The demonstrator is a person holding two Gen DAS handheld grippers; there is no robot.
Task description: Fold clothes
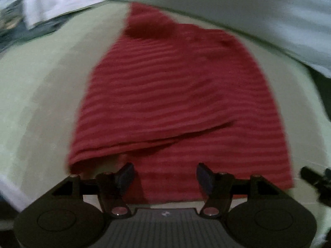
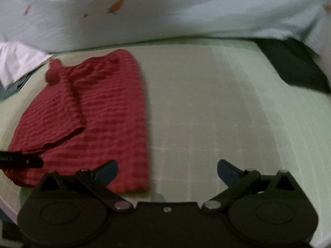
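Both grippers, left [image 1: 165,172] and right [image 2: 167,170], are seen with fingers spread, holding nothing. Red striped garment [image 1: 175,95] lies part-folded on green surface [image 2: 206,103]; loose upper flap [image 2: 47,124] may be dragged open if snagged.

L gripper [image 1: 165,175] agape, R gripper [image 2: 167,171] wide apart

Both my cameras sit low over the pale green gridded mat [image 2: 206,113], looking forward toward the light blue bedding [image 2: 165,20] at the far edge. My left view sits close, straight over the red striped garment [image 1: 175,95]. My right view sits further right; the same garment fills its left half, shared between both views.
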